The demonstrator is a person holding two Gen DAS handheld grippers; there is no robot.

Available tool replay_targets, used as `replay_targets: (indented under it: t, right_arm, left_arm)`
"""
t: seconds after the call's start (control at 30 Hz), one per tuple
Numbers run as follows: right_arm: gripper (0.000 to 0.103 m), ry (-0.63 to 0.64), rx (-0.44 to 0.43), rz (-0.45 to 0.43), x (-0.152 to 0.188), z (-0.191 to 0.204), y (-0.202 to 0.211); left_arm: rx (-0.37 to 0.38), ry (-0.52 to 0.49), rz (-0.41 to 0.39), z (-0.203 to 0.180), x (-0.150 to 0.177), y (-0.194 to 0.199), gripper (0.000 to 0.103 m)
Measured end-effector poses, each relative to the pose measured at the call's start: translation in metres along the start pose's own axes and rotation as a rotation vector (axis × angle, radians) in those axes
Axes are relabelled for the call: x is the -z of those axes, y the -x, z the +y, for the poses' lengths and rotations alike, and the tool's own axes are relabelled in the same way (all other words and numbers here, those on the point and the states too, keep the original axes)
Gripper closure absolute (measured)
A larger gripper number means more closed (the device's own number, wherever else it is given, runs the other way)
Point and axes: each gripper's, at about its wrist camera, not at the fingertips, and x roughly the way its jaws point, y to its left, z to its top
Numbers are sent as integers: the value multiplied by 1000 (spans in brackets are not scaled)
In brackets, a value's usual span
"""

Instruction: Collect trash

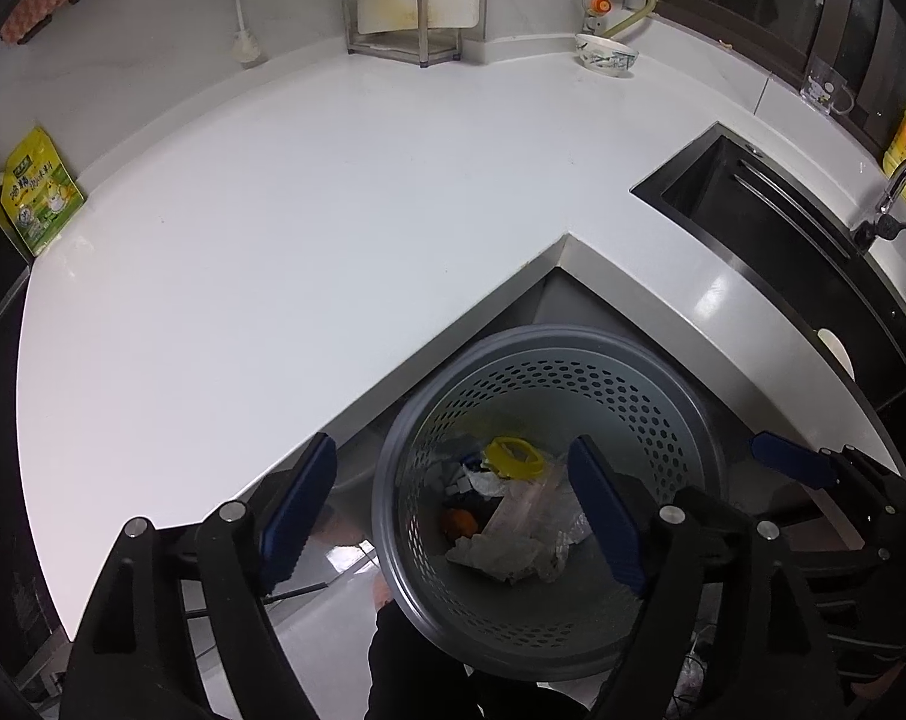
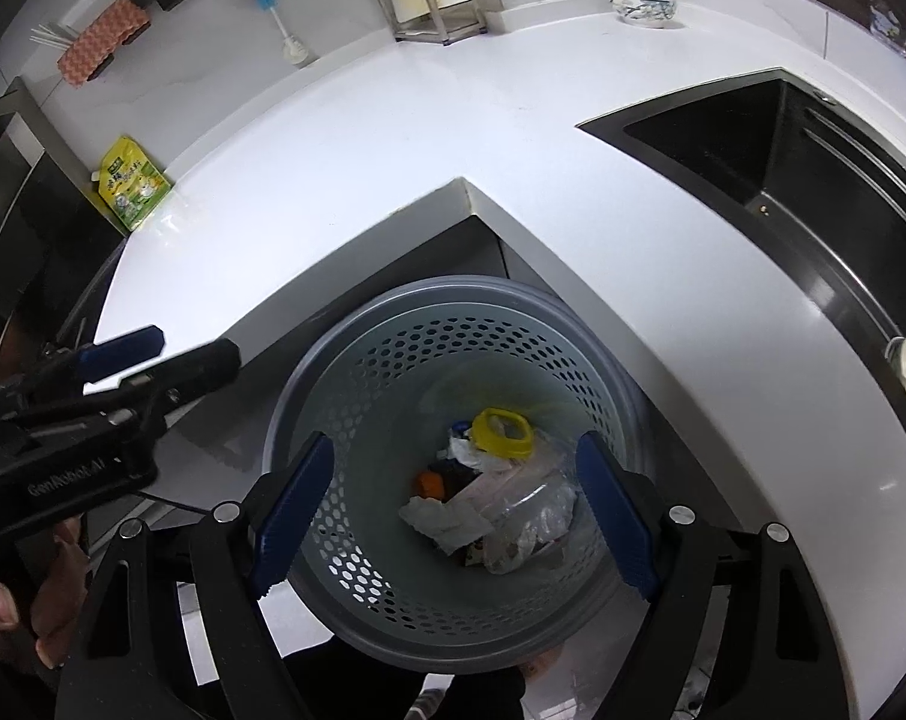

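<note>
While both grippers hang over it, the grey bin [image 1: 549, 360] sits on the floor in the inner corner of the white counter [image 1: 273, 240], low and centre in both views, its round mouth facing straight up at the cameras and its walls punched with rows of small holes. One bin, and down at its bottom a small heap of trash [image 2: 495, 510]: one yellow ring-shaped plastic piece [image 2: 504, 433], one small orange bit [image 2: 432, 485], crumpled white paper [image 2: 444, 519] and clear plastic wrap [image 2: 543, 507] lying slantwise from lower left to upper right. Left gripper [image 1: 453, 516] stands wide open with nothing between its blue pads, which straddle the bin's left rim. Right gripper [image 2: 456, 516] is spread just as wide, empty too, its pads framing the bin's floor. Two grippers, four blue pads. Up on the counter: one green-and-yellow pouch [image 1: 39, 192] at the left edge, one patterned bowl [image 1: 608, 53] at the top right, one metal rack [image 1: 387, 15] holding a white board at the top centre. One dark sink [image 2: 783, 180] cuts into the counter at the right.
</note>
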Motion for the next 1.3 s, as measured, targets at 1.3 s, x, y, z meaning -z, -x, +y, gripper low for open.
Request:
replay_targets:
  t: [1.3]
  right_arm:
    - [24,-9,21,-51,1,7,48]
  left_arm:
    - [-67,13,-62,-7,-10,38,6]
